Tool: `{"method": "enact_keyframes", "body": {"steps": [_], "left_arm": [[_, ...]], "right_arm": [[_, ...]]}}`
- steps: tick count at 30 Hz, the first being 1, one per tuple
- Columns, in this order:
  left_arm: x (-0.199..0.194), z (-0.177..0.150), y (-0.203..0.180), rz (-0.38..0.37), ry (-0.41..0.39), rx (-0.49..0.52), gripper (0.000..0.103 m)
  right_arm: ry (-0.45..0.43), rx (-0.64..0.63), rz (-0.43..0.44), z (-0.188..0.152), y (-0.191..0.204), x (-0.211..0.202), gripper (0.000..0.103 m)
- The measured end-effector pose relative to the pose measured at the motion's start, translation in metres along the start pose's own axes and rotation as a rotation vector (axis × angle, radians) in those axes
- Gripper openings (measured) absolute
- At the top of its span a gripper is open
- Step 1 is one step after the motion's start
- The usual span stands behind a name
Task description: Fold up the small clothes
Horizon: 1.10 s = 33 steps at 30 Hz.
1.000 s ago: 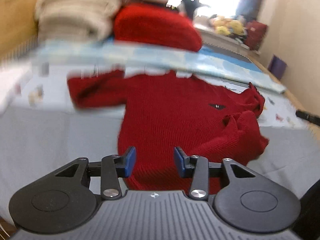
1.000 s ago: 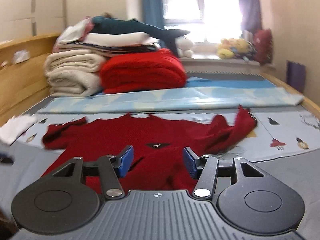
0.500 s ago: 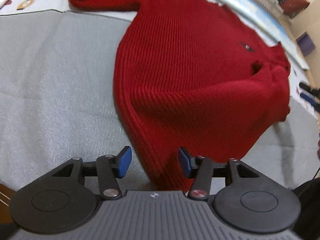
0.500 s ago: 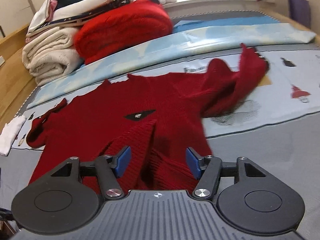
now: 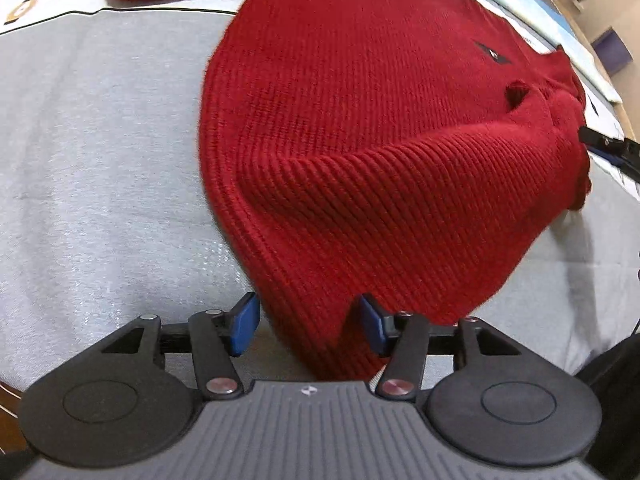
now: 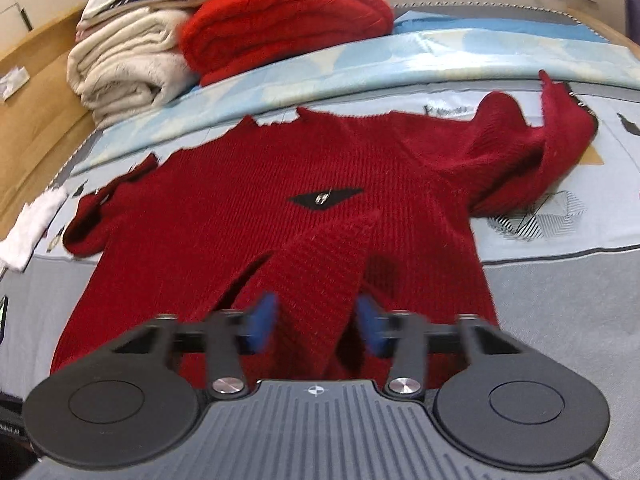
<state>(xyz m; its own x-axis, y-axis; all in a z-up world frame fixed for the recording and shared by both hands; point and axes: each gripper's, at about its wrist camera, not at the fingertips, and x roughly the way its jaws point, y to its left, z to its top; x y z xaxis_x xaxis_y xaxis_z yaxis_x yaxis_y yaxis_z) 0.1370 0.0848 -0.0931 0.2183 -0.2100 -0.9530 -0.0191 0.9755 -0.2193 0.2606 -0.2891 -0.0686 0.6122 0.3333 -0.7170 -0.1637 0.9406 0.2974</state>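
A red ribbed knit sweater lies spread on the grey bed. The left gripper straddles its near hem corner, fingers moderately apart, not pressing. Only the right view shows the right gripper, its blurred fingers just closing around a raised fold, and far folded blankets.

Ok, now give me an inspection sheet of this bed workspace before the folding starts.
Surface: grey bed cover, with a printed light sheet beyond it.
Job's things: one red sweater lying face up, one sleeve bunched, a fold raised near the hem.
Clutter: white cloth at the bed's edge; folded cream blanket and red blanket stacked at the far end.
Grippers: left gripper open, jaws just opened, hem corner between them; right gripper just closing around the raised fold, contact unclear.
Cables: nothing seen.
Surroundings: wooden bed frame.
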Motion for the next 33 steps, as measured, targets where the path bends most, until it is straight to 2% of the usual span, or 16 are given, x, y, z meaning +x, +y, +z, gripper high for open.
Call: {"method": "enact_keyframes", "body": {"steps": [1, 3, 5, 8, 11, 15, 17, 19, 20, 22, 24, 28, 31, 33], "left_arm": [[0.001, -0.001, -0.002, 0.001, -0.001, 0.014, 0.054], [0.001, -0.002, -0.006, 0.016, -0.017, 0.038, 0.041], [-0.002, -0.006, -0.005, 0.014, -0.029, 0.034, 0.024], [-0.008, -0.009, 0.000, -0.010, -0.068, 0.018, 0.015], [-0.018, -0.019, 0.012, -0.025, -0.102, 0.013, 0.011], [-0.030, -0.025, 0.024, -0.034, -0.155, -0.004, 0.009], [-0.042, -0.029, 0.030, -0.013, -0.207, -0.037, 0.009], [-0.056, -0.032, 0.042, 0.040, -0.263, -0.098, 0.009], [-0.061, -0.033, 0.049, 0.065, -0.284, -0.132, 0.008], [-0.065, -0.034, 0.061, 0.089, -0.297, -0.191, 0.008], [-0.060, -0.031, 0.069, 0.095, -0.273, -0.224, 0.009], [-0.053, -0.026, 0.069, 0.117, -0.241, -0.243, 0.011], [-0.049, -0.020, 0.070, 0.123, -0.235, -0.260, 0.025], [-0.047, -0.019, 0.071, 0.117, -0.226, -0.263, 0.031]], "right_arm": [[-0.007, -0.005, 0.001, -0.001, 0.001, -0.002, 0.022], [-0.026, 0.020, 0.027, -0.001, 0.000, -0.009, 0.004], [-0.049, 0.040, 0.064, 0.000, -0.002, -0.020, 0.003], [-0.063, -0.003, 0.103, -0.002, 0.002, -0.037, 0.002], [-0.046, -0.073, 0.151, -0.011, 0.001, -0.056, 0.001], [0.047, -0.141, 0.243, -0.031, -0.011, -0.078, 0.001], [0.134, -0.176, 0.313, -0.045, -0.016, -0.087, 0.001], [0.244, -0.218, 0.355, -0.062, -0.019, -0.092, 0.001], [0.301, -0.239, 0.359, -0.071, -0.021, -0.093, 0.001], [0.331, -0.266, 0.338, -0.080, -0.023, -0.099, 0.002], [0.294, -0.200, 0.346, -0.076, -0.037, -0.108, 0.002], [0.154, -0.025, 0.353, -0.051, -0.064, -0.126, 0.003], [0.071, 0.069, 0.347, -0.032, -0.075, -0.129, 0.005], [0.034, 0.134, 0.335, -0.024, -0.081, -0.129, 0.012]]}}
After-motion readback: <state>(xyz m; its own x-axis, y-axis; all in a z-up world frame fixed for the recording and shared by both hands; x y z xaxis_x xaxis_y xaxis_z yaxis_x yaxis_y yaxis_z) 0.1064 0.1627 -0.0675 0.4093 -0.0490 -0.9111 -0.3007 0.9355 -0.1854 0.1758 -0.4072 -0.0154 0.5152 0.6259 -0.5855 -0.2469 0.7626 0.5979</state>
